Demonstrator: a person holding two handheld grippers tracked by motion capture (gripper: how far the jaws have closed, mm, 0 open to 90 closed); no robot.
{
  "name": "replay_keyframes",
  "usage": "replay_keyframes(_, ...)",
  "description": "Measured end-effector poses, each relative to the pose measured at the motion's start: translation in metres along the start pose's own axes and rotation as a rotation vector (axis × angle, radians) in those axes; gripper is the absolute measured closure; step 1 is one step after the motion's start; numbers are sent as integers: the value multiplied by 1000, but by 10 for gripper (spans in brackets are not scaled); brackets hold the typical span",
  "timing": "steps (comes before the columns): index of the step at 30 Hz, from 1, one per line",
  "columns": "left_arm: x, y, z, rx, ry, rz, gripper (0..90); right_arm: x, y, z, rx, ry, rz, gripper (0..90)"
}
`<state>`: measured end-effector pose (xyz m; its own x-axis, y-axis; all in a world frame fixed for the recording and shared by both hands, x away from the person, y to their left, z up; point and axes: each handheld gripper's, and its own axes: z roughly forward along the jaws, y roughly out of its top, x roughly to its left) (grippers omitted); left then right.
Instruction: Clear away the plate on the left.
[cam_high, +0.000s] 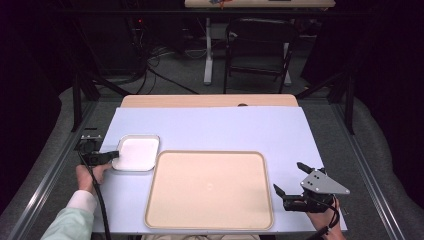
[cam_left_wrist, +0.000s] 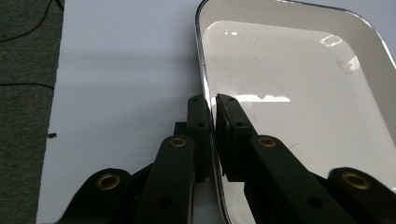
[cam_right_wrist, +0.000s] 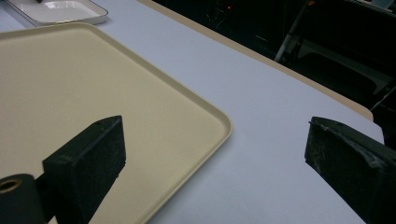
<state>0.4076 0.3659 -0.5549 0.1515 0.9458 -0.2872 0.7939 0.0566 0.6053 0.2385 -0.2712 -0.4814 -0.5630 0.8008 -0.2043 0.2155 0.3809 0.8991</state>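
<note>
Pinching the near rim of the white tray (cam_left_wrist: 299, 88) with the left gripper (cam_left_wrist: 211, 100), one jaw outside the rim on the pale blue table cover (cam_left_wrist: 126, 70), the other inside on the tray's glossy floor. Beyond the jaws, tray stretching away, flat on the cover. Spreading wide at the right gripper (cam_right_wrist: 215, 149), holding nothing, the beige tray's (cam_right_wrist: 93, 88) corner lying between and below its jaws, white tray far beyond.
</note>
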Motion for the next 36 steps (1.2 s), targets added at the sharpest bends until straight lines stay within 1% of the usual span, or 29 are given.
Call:
replay_keyframes(1, 0, 0, 0, 0, 0, 0, 845, 0, 0, 0, 0, 0, 0, 45)
replay_keyframes(3, 3, -1, 0, -13, -23, -31, 850, 0, 0, 0, 4, -2, 1, 45)
replay_keyframes(4, 3, -2, 0, -15, -27, -32, 853, -1, 0, 0, 4, -2, 3, 45)
replay_keyframes(5, 4, -2, 0, -12, -37, -40, 857, -1, 0, 0, 4, -2, 3, 45)
replay_keyframes(6, 4, -2, 0, -20, -40, -52, 864, 0, 0, 0, 4, -3, 4, 45)
replay_keyframes(9, 5, -3, -1, -16, -50, -66, 873, 0, 0, 0, 5, -4, 3, 46)
replay_keyframes(12, 7, -3, -2, -27, -60, -77, 879, 0, 0, 0, 6, -6, 5, 47)
replay_keyframes(13, 6, -3, -3, -38, -63, -82, 880, -1, 0, 1, 8, -4, 6, 47)
replay_keyframes(15, 6, -3, -5, -46, -65, -77, 881, -1, 0, 1, 11, -4, 6, 47)
replay_keyframes(16, 5, -3, -6, -54, -66, -82, 882, -1, 0, 1, 10, -4, 8, 47)
replay_keyframes(18, 4, -3, -8, -54, -59, -68, 882, -1, 0, 1, 12, -4, 10, 47)
replay_keyframes(19, 3, -3, -9, -63, -60, -74, 882, -1, 0, 2, 12, -3, 11, 46)
replay_keyframes(20, 3, -3, -10, -64, -61, -66, 882, -1, 0, 2, 12, -3, 12, 46)
replay_keyframes(22, 2, -3, -12, -74, -59, -68, 882, -1, 0, 2, 14, -4, 14, 46)
replay_keyframes(24, 1, -2, -13, -76, -58, -57, 882, -2, 0, 2, 15, -4, 14, 46)
replay_keyframes(30, -5, -2, -19, -113, -55, -41, 882, -1, 0, 2, 22, -5, 15, 46)
replay_keyframes(31, -5, -1, -21, -112, -55, -30, 882, -1, 0, 2, 23, -5, 15, 45)
replay_keyframes(34, -6, 0, -26, -137, -65, -41, 881, -1, 0, 2, 22, -6, 14, 45)
replay_keyframes(36, -6, 1, -30, -153, -62, -42, 882, -1, 0, 2, 24, -4, 15, 45)
